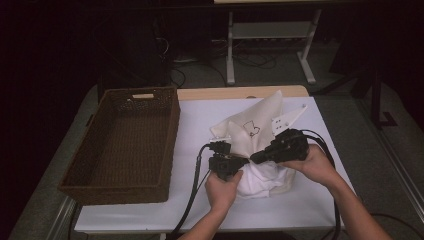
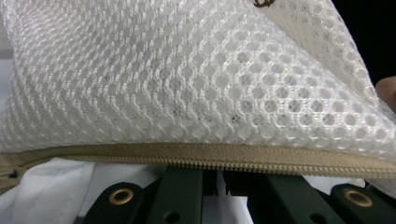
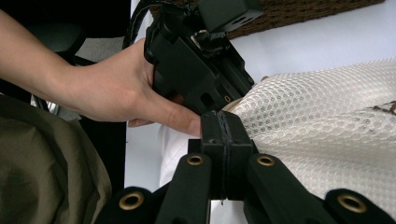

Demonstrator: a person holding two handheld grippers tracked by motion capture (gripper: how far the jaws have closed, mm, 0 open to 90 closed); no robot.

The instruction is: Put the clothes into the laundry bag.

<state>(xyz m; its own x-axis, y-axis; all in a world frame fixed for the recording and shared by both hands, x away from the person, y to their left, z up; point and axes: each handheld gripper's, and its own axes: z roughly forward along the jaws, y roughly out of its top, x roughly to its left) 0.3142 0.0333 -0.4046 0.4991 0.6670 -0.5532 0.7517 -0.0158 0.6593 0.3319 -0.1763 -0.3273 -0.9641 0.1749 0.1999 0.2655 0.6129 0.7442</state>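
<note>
A white mesh laundry bag [image 1: 255, 127] stands bunched on the white table, with a white garment [image 1: 262, 182] bulging out of its lower part. My left gripper [image 1: 242, 161] comes in from the left and is shut on the bag's edge. In the left gripper view its jaws [image 2: 215, 175] stand close together, their tips tucked under the beige zipper [image 2: 233, 156] of the mesh bag [image 2: 196, 84]. My right gripper [image 1: 252, 158] comes in from the right. Its pads [image 3: 224, 133] are pressed flat together against the mesh bag [image 3: 327, 126], right beside the left gripper [image 3: 236, 100]. Whether anything thin is pinched between them is hidden.
A dark wicker basket [image 1: 170, 145] with nothing in it sits on the left half of the table. Bare white tabletop [image 1: 310, 210] lies in front of and to the right of the bag. Cables trail from both grippers toward the near edge.
</note>
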